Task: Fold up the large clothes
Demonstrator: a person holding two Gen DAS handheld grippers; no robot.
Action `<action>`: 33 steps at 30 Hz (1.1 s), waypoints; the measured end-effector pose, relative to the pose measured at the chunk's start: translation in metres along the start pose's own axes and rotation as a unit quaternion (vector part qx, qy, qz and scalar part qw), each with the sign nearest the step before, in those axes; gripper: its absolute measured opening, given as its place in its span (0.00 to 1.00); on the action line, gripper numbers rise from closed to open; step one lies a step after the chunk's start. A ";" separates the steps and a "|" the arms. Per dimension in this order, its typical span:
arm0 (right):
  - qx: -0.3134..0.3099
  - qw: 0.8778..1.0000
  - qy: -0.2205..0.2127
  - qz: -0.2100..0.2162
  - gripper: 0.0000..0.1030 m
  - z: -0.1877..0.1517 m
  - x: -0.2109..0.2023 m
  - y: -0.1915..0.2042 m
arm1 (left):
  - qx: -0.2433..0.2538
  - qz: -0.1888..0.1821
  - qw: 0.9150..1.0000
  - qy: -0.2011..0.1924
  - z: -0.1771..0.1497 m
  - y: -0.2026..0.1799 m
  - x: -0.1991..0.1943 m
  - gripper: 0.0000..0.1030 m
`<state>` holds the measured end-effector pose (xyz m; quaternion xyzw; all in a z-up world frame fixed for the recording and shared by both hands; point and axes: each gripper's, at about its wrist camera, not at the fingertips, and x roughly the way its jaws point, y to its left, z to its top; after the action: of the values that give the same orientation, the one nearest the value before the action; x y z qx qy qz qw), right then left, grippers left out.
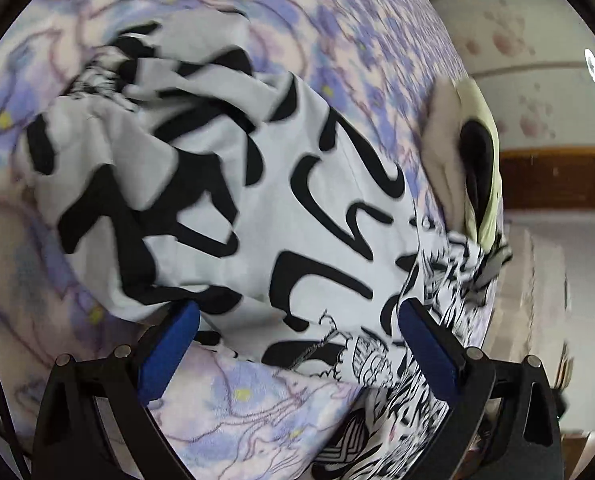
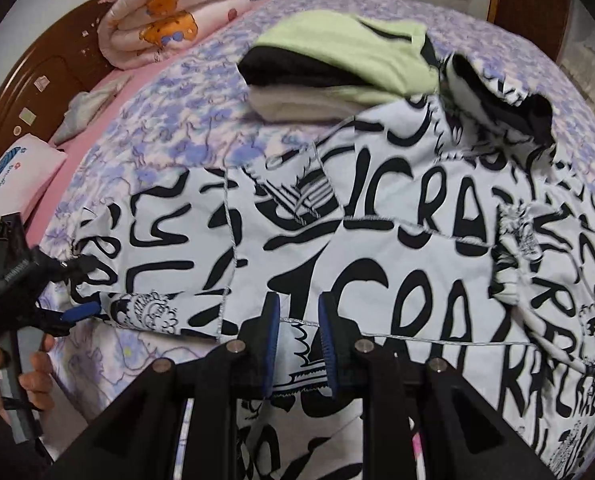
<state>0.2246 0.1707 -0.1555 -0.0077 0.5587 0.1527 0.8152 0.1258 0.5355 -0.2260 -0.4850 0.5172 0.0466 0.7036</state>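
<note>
- The black-and-white printed garment lies spread over the bed, on the purple flowered bedspread; its right side runs out of my right camera's view, so I can't see where it ends.
- My right gripper has its jaws narrow, with the garment's near hem pinched between the blue pads.
- My left gripper stands wide, above the garment's lower edge; the pads are clear of the cloth.
- In the right view the left gripper sits at the garment's left corner, my hand on its handle.
- The left view is blurred, so the bunched part of the garment is hard to read.
- A folded pile of clothes, green on top, touches the garment's far edge.
- A rolled pink quilt lies by the headboard.
</note>
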 end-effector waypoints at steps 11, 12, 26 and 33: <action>0.015 1.000 0.018 0.019 0.19 -0.014 0.016 -0.017 | -0.070 0.069 0.994 -0.048 0.008 0.042 -0.026 0.95; 0.016 0.999 0.019 0.021 0.19 -0.015 0.016 -0.018 | -0.082 0.069 0.993 -0.046 0.009 0.047 -0.024 0.95; 0.054 0.998 0.030 0.029 0.19 -0.044 0.012 -0.057 | -0.056 0.090 0.992 -0.062 0.012 0.047 -0.013 0.10; 0.080 0.997 -0.009 0.015 0.19 -0.065 -0.032 -0.110 | 0.102 0.174 0.964 -0.175 -0.025 -0.045 -0.034 0.06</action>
<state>0.1837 0.0459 -0.1686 0.0671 0.5618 0.1195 0.8158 0.1183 0.5083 -0.1707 -0.2973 0.4645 0.1990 0.8101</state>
